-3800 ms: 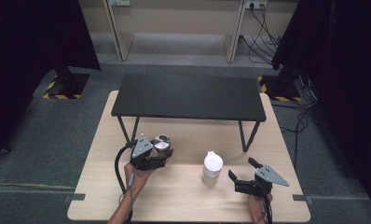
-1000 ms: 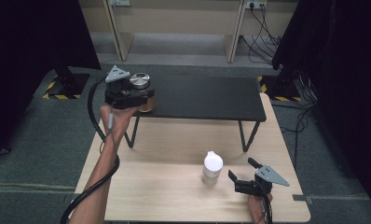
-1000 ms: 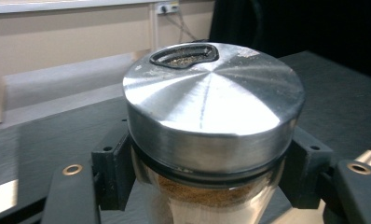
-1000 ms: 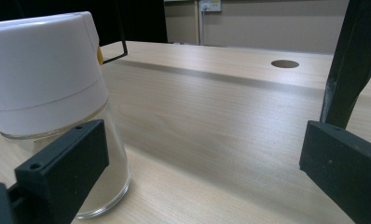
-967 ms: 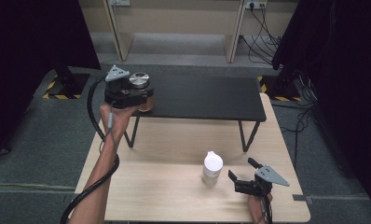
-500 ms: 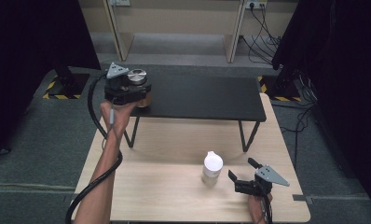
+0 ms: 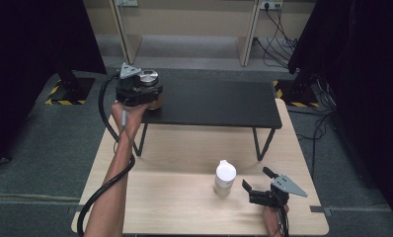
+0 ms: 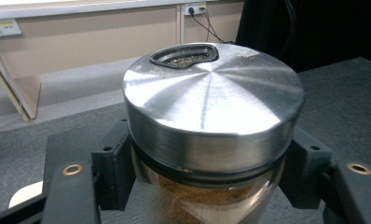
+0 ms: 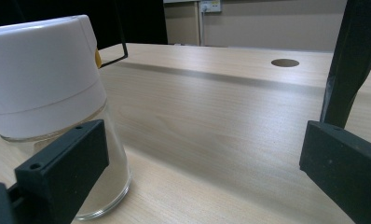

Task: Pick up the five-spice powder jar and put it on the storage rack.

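Note:
A glass jar (image 7: 149,79) with a brushed metal lid and brown powder inside is at the left end of the black raised shelf (image 7: 219,101). My left gripper (image 7: 150,96) is shut on it. In the left gripper view both black fingers (image 8: 111,170) press the glass just under the jar's (image 8: 211,102) lid. I cannot tell whether the jar rests on the shelf. My right gripper (image 7: 256,177) lies open on the wooden table (image 7: 184,148), just right of a white-capped glass jar (image 7: 225,177). That white-capped jar (image 9: 48,79) stands beside the left jaw of the right gripper (image 9: 202,168), untouched.
The shelf stands on thin metal legs (image 7: 257,143) over the far half of the table. A round cable hole (image 9: 285,62) is in the tabletop. Grey carpet, dark curtains and wall cables surround the table.
The left gripper has carried the metal-lidded jar from the near table up to the shelf's left end, drifting slightly farther back in the last second. The right gripper has stayed still.

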Demonstrator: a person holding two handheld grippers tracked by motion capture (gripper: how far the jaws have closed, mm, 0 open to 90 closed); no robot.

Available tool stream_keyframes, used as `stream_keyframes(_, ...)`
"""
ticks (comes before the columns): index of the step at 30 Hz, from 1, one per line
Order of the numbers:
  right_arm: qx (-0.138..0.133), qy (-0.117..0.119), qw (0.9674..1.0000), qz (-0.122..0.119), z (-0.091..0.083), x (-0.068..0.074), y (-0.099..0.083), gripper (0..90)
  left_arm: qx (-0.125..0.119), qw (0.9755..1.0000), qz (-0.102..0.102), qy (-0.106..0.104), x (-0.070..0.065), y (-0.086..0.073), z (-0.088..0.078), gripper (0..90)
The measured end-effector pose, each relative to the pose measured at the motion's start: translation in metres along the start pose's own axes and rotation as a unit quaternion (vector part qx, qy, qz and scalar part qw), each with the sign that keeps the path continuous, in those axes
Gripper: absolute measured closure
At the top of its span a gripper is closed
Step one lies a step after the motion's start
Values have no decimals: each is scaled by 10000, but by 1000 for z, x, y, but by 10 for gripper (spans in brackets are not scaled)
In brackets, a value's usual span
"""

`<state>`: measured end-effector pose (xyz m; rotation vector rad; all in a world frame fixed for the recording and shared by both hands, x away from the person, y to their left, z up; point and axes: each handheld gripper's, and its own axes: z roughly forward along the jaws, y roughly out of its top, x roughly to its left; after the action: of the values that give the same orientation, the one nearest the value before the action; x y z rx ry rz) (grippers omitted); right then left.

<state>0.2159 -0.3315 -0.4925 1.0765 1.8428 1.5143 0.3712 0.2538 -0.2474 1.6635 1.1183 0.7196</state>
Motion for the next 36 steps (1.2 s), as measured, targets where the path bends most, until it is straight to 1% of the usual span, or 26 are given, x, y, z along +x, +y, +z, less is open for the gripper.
stream_keyframes(3,0,3,10000,-5,0,0,0,11,-5,10000,-63,27,0,-4,4,316)
stream_keyframes(5,7,-4,10000,4,0,0,0,11,-37,10000,-41,56,-2,-7,6,316)
stream_keyframes(7,-3,0,10000,9,0,0,0,11,-65,10000,-13,36,-3,-10,9,316)
stream_keyframes(12,-1,21,10000,15,0,-1,0,11,-109,9997,168,108,-10,-12,12,315)
stream_keyframes(14,-5,23,10000,9,0,-1,0,11,-201,9996,190,100,-9,-18,12,311)
stream_keyframes(15,-6,23,10000,9,0,-1,0,11,-300,9992,235,127,-9,-22,12,292)
stream_keyframes(16,-5,22,10000,10,0,-1,0,11,-307,9991,240,163,-9,-24,12,223)
stream_keyframes(17,-7,20,10000,9,0,-1,0,11,-295,9993,168,124,-7,-25,12,156)
stream_keyframes(18,-10,23,10000,8,0,-1,0,11,-322,9994,112,99,-4,-28,12,109)
stream_keyframes(19,-3,26,10000,3,0,-1,0,11,-421,9990,70,105,-3,-33,11,78)
stream_keyframes(21,4,27,10000,-15,0,0,0,11,-560,9984,7,39,0,-40,9,48)
stream_keyframes(23,10,26,10000,-21,1,0,0,11,-700,9975,31,21,2,-46,6,36)
stream_keyframes(25,12,23,10000,-26,1,0,1,11,-770,9970,67,2,3,-50,3,24)
stream_keyframes(27,12,19,10000,-37,1,0,1,11,-804,9968,17,-17,5,-53,0,23)
stream_keyframes(29,20,15,10000,-47,1,1,1,11,-894,9960,-1,-41,6,-58,-4,19)
stream_keyframes(31,32,10,10000,-63,1,1,1,11,-1007,9948,-32,-125,8,-64,-7,13)
stream_keyframes(33,37,6,10000,-72,1,1,1,11,-1056,9942,4,-198,10,-68,-10,12)
stream_keyframes(36,40,1,10000,-68,1,2,2,11,-1179,9924,-93,-327,12,-77,-16,16)
